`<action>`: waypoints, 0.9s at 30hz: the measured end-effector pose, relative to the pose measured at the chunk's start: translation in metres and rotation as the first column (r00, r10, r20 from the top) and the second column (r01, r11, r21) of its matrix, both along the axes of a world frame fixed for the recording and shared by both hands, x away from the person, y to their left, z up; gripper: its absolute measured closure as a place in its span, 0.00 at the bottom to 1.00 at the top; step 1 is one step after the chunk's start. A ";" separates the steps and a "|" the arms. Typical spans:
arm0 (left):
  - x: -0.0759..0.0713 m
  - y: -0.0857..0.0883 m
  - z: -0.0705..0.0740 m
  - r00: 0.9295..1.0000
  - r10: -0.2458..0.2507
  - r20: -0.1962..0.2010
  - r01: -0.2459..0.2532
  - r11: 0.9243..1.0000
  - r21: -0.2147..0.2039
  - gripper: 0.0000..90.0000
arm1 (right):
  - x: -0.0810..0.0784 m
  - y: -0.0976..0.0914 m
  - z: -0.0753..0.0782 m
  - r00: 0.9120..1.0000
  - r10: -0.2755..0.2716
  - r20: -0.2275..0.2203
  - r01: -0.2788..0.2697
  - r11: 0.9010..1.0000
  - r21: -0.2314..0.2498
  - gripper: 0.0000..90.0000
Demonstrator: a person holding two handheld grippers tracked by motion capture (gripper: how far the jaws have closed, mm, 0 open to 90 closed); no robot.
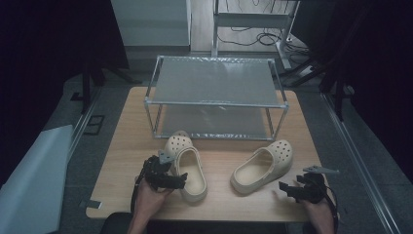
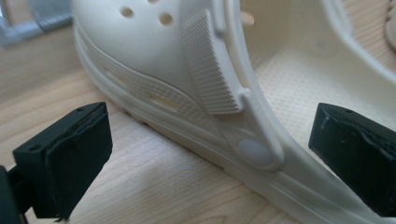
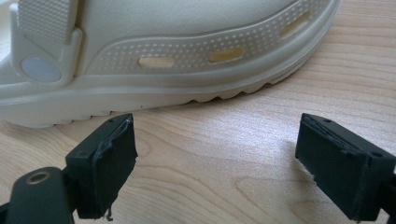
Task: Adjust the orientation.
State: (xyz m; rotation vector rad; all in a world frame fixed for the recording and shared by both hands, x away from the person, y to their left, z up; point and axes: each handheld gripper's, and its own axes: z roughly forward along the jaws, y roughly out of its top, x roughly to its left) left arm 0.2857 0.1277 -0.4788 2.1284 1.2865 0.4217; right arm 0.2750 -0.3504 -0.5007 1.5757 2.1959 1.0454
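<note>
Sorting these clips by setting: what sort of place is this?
Probably a lab or test room, not a home: a bare wooden table with a metal rack, dark curtains around it, loose cables on the floor behind.

left tool point(image 1: 179, 176) at left clog point(image 1: 187, 165), near bench point(image 1: 126, 141) front edge | right tool point(image 1: 287, 189) near front-right corner, beside right clog point(image 1: 263, 166) | wire rack point(image 1: 214, 95) at back edge

No text, label, brand, number or sign can be read anywhere in these pictures.
</note>
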 end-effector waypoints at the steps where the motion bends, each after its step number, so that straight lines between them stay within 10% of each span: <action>1: 0.000 0.000 -0.001 1.000 0.007 0.000 -0.007 1.000 0.000 0.00 | 0.000 0.000 0.000 1.000 0.000 0.000 0.000 1.000 0.000 0.14; 17: 0.004 0.066 0.007 0.982 0.187 -0.003 -0.186 0.978 0.093 0.02 | 0.000 -0.001 0.000 1.000 0.001 -0.007 -0.001 1.000 0.003 0.14; 27: 0.020 0.047 0.009 0.996 0.089 -0.026 -0.087 0.993 0.081 0.28 | 0.000 -0.001 0.000 1.000 -0.004 0.000 0.004 1.000 0.006 0.14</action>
